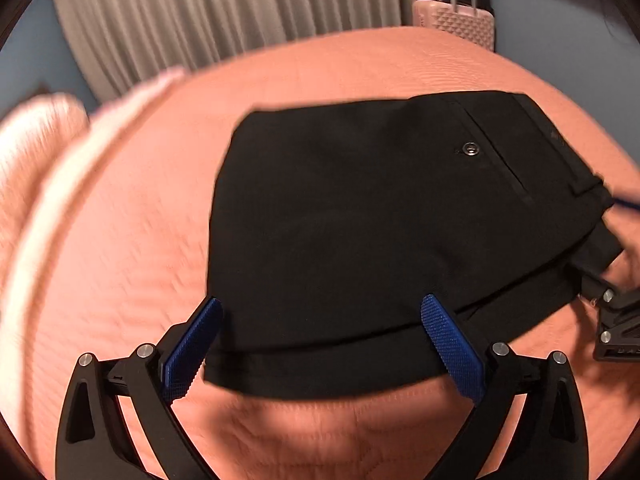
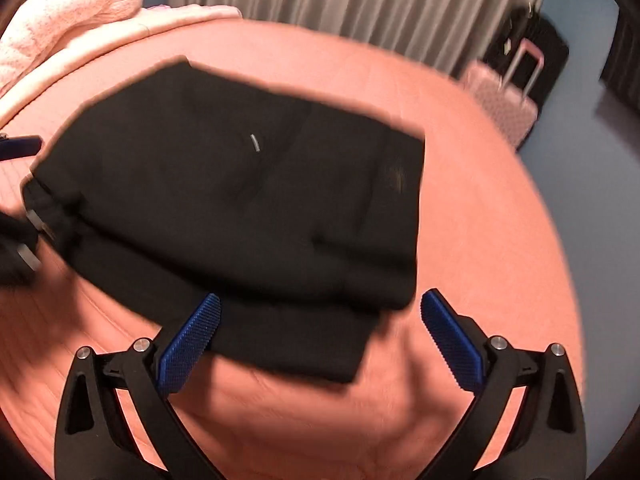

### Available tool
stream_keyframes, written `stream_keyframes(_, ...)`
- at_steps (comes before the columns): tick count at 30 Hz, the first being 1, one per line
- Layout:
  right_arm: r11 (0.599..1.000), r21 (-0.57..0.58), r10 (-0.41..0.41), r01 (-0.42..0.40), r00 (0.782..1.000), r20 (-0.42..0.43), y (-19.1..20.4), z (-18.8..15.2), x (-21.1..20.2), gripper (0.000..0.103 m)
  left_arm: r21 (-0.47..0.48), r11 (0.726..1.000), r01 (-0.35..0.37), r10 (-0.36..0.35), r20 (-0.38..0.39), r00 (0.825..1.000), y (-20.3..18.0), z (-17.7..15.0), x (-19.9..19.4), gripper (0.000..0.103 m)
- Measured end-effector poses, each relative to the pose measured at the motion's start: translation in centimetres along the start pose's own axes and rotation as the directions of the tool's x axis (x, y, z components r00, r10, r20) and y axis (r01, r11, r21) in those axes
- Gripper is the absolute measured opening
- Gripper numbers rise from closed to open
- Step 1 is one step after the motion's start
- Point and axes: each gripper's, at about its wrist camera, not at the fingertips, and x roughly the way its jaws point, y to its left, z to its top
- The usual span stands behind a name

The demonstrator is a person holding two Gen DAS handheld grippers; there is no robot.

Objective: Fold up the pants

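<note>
On the salmon bedspread (image 1: 360, 68), the black pants (image 1: 360, 208) are lying folded into a compact stack, with both grippers hanging spread wide over its near edge
Bare bedspread is showing all round the stack, widest at the far and left sides; the left gripper (image 1: 322, 344) is straddling the near hem, the right gripper (image 2: 320, 340) is sitting open over the near right corner, neither gripping cloth. Pale curtains (image 1: 200, 12) and a pink suitcase (image 1: 456, 20) are standing beyond the bed. Only the left wrist view is showing the pocket button (image 1: 470, 149) sharply; only the right wrist view is showing the fluffy pink blanket (image 2: 68, 8)
</note>
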Motion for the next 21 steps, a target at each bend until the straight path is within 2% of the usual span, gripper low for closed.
stream_keyframes(1,0.999,0.052,0.014,-0.013,1.000,-0.015,-1.2,-0.4,-0.5,0.098,-0.032,0.999,0.009,-0.010,-0.039,0.999,1.0,-0.3,0.3,0.098)
stream_keyframes(2,0.997,0.082,0.012,-0.012,1.000,-0.007,-2.0,-0.6,-1.5,0.098,-0.030,0.999,-0.016,0.014,-0.056,0.998,1.6,-0.7,0.6,0.098)
stream_keyframes(4,0.996,0.052,-0.074,0.070,0.994,0.077,-1.6,0.3,-4.3,0.098,-0.023,0.997,-0.080,0.078,-0.047,0.996,3.0,-1.9,-0.1,0.098)
stream_keyframes(6,0.999,-0.003,-0.037,0.037,0.989,0.146,0.2,2.4,-6.2,0.098,-0.030,0.995,-0.097,0.097,-0.011,0.995,3.4,-1.5,-1.8,0.097)
stream_keyframes(8,0.999,-0.020,0.048,-0.045,0.980,0.196,2.3,6.9,-6.2,0.098,-0.033,0.996,-0.079,0.081,0.068,0.994,2.7,0.2,-4.2,0.097)
stream_keyframes(10,0.993,-0.006,0.118,-0.119,0.973,0.199,3.3,11.8,-4.2,0.098,-0.024,0.996,-0.082,0.084,0.147,0.986,1.6,3.0,-5.5,0.098)
stream_keyframes(11,0.991,0.025,0.124,-0.131,0.974,0.190,3.6,15.1,-2.0,0.098,-0.009,0.996,-0.088,0.088,0.186,0.979,0.7,5.4,-5.5,0.098)
stream_keyframes(12,0.991,0.030,0.121,-0.128,0.979,0.162,3.7,16.8,-0.4,0.098,0.001,0.995,-0.103,0.101,0.195,0.976,0.2,8.0,-4.6,0.098)
stream_keyframes(13,0.992,0.037,0.117,-0.122,0.987,0.110,3.7,18.5,1.7,0.098,0.011,0.993,-0.117,0.113,0.182,0.977,-0.5,10.0,-3.1,0.098)
stream_keyframes(15,0.997,0.060,0.052,-0.053,0.998,0.024,2.7,20.4,5.7,0.098,0.029,0.992,-0.122,0.117,0.127,0.985,-1.4,12.6,0.0,0.098)
stream_keyframes(16,0.998,0.060,0.024,-0.023,0.999,-0.026,2.3,20.3,7.3,0.098,0.040,0.991,-0.127,0.123,0.087,0.989,-1.6,13.8,2.1,0.098)
stream_keyframes(18,0.993,0.011,-0.112,0.113,0.989,-0.093,0.7,18.9,10.0,0.098,0.059,0.984,-0.169,0.168,0.010,0.986,-1.6,14.9,6.7,0.098)
stream_keyframes(19,0.995,0.000,-0.095,0.095,0.992,-0.085,0.2,18.0,10.3,0.098,0.078,0.974,-0.215,0.218,-0.035,0.975,-1.1,14.9,9.2,0.098)
stream_keyframes(20,0.998,0.052,-0.016,0.020,0.997,-0.069,-1.6,17.1,10.3,0.098,0.069,0.980,-0.185,0.189,-0.058,0.980,-0.3,13.4,9.9,0.098)
stream_keyframes(21,0.993,0.117,0.037,-0.029,0.997,-0.071,-3.2,16.6,9.9,0.098,-0.003,0.996,-0.088,0.087,-0.048,0.995,1.2,13.1,10.4,0.098)
